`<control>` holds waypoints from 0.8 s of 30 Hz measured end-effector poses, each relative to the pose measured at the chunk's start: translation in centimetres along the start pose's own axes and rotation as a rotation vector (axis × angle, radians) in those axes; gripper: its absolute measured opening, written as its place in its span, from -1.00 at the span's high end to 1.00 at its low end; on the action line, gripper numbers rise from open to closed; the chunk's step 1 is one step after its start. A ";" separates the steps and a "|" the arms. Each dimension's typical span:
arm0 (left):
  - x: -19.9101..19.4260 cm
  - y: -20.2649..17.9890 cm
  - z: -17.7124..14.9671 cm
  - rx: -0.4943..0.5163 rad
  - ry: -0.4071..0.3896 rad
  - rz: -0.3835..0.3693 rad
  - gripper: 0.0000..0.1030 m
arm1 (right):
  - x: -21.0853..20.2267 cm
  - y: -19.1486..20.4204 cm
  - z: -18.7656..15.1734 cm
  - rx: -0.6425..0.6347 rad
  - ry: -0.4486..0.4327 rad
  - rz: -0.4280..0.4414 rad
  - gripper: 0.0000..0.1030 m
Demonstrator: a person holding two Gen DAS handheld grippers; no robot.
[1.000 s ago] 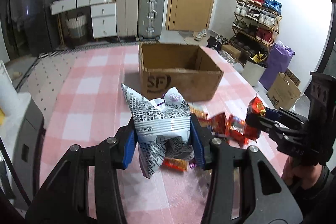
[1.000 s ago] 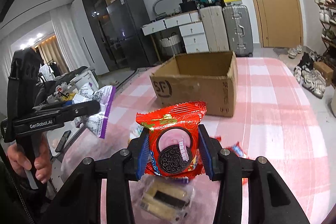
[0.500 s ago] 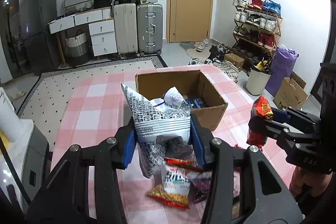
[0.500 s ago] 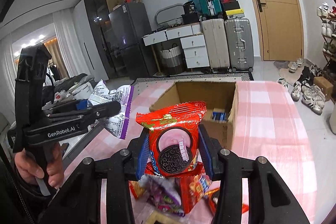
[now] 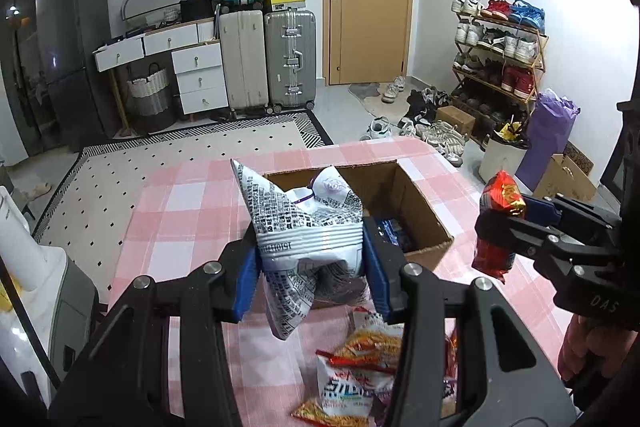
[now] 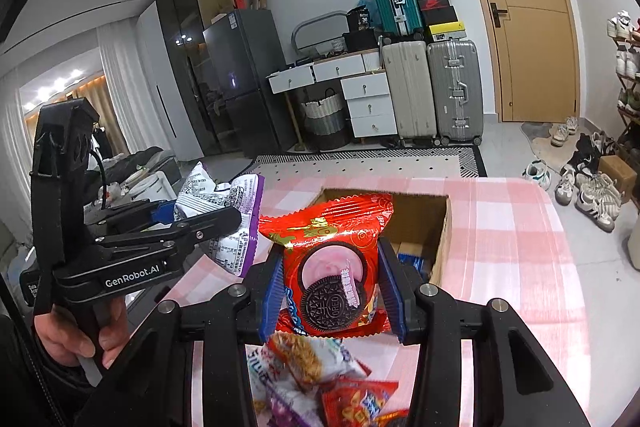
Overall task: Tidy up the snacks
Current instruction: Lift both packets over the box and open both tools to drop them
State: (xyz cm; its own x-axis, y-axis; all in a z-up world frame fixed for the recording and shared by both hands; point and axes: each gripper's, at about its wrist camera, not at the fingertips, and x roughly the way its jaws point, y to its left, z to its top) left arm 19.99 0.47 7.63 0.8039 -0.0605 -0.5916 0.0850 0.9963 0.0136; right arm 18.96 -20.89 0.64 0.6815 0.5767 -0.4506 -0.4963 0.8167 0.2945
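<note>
**Two light, crinkly packets held above the box**

A white snack bag [image 5: 310, 247] is pinched by the left gripper [image 5: 311, 267], a red cookie packet [image 6: 332, 275] by the right gripper [image 6: 332, 291], over the cardboard box [image 5: 424, 211]. Both are judged light, soft, slippery; the cookie probably breakable. Mid-body grips suit best.

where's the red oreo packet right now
The red Oreo packet is clamped upright in the right tool, held in the air just in front of the open cardboard box, above the loose snack bags on the pink checked tablecloth.
</note>
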 end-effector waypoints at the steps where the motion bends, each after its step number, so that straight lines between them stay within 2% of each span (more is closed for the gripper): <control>1: 0.6 0.1 0.5 -0.003 0.007 0.000 0.17 | 0.3 -0.1 0.3 0.002 0.001 0.000 0.16; 11: 7.1 0.7 3.9 -0.017 0.076 -0.013 0.17 | 3.7 -1.3 3.4 0.017 0.016 -0.003 0.16; 19: 14.1 0.7 4.1 -0.055 0.166 -0.081 0.17 | 6.7 -3.0 3.5 0.041 0.063 -0.025 0.16; 24: 17.5 0.5 3.3 -0.058 0.196 -0.096 0.17 | 8.6 -4.4 2.8 0.065 0.091 -0.037 0.16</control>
State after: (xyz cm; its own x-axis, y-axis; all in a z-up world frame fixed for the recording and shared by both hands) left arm 36.08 -0.34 -0.07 0.6635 -0.1475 -0.7335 0.1171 0.9888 -0.0929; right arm 28.56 -19.48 -2.17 0.6456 0.5443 -0.5357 -0.4338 0.8387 0.3293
